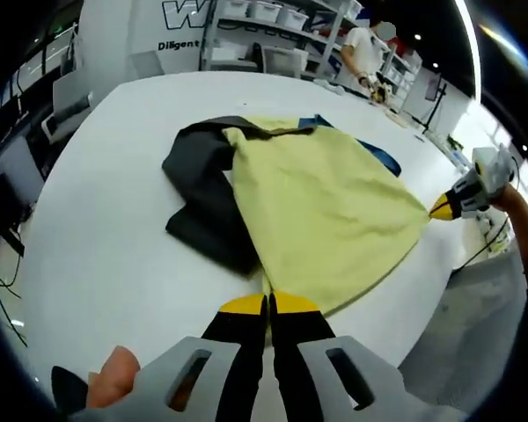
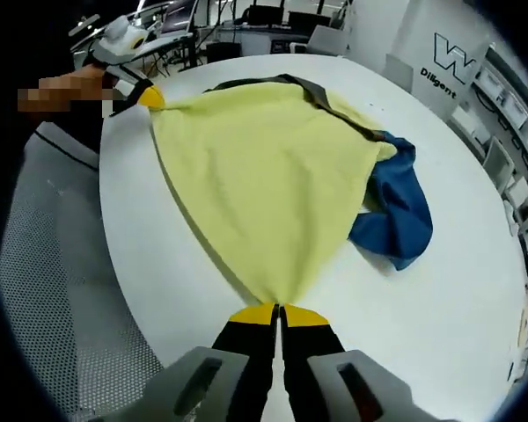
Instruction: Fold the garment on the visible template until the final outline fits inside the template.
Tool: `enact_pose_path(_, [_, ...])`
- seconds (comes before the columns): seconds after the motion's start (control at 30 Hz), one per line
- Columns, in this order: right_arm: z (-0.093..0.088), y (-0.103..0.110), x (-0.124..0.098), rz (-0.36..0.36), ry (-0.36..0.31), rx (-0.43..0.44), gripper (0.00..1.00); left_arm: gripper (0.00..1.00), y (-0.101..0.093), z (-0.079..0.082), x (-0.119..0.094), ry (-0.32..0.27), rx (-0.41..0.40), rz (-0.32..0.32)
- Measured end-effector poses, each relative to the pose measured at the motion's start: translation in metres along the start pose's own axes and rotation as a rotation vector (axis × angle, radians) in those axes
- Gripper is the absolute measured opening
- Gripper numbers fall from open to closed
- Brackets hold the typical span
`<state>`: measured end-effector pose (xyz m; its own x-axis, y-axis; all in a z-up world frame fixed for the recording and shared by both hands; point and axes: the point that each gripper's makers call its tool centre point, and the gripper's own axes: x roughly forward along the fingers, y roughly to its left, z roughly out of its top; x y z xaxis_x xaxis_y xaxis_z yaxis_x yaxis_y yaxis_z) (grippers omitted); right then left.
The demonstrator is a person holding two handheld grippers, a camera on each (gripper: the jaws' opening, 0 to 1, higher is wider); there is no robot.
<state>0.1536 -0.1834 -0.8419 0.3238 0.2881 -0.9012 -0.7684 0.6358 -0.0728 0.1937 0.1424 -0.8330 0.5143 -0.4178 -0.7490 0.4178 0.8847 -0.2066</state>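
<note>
Wall lettering (image 2: 437,73) reads "Diligent"; both jaws pinch garment (image 1: 326,211).

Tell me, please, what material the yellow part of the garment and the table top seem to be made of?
The yellow panel looks like thin, matte woven cloth: it sags and creases softly between the two grippers. It could be cotton or a synthetic; I cannot tell. The table looks like a hard, smooth white board, probably laminate, with a faint sheen.

Left tool (image 1: 269,305): lower centre of left gripper view, jaws closed together on yellow cloth edge. Right tool (image 2: 278,312): lower centre of right gripper view, jaws likewise closed on cloth.
</note>
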Motion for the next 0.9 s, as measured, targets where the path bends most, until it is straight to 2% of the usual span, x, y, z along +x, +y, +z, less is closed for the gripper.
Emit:
enact_pose_path(0.1, [-0.008, 0.010, 0.002, 0.046, 0.049, -0.007, 0.00, 0.00, 0.002, -0.004, -0.001, 0.011, 0.007, 0.009])
enact_pose_path(0.4, [-0.015, 0.033, 0.007, 0.150, 0.118, -0.005, 0.00, 0.00, 0.009, -0.011, 0.002, 0.025, 0.002, 0.027])
enact_pose_path(0.57, [-0.019, 0.030, 0.012, 0.137, 0.130, -0.010, 0.00, 0.00, 0.007, -0.017, 0.006, 0.038, 0.013, 0.025])
enact_pose_path(0.73, [-0.020, 0.031, 0.012, 0.134, 0.141, 0.000, 0.00, 0.01, 0.007, -0.017, 0.006, 0.022, 0.048, 0.033])
enact_pose_path(0.9, [-0.017, 0.025, 0.009, 0.112, 0.121, 0.030, 0.00, 0.08, 0.011, -0.012, 0.001, 0.012, 0.070, 0.040])
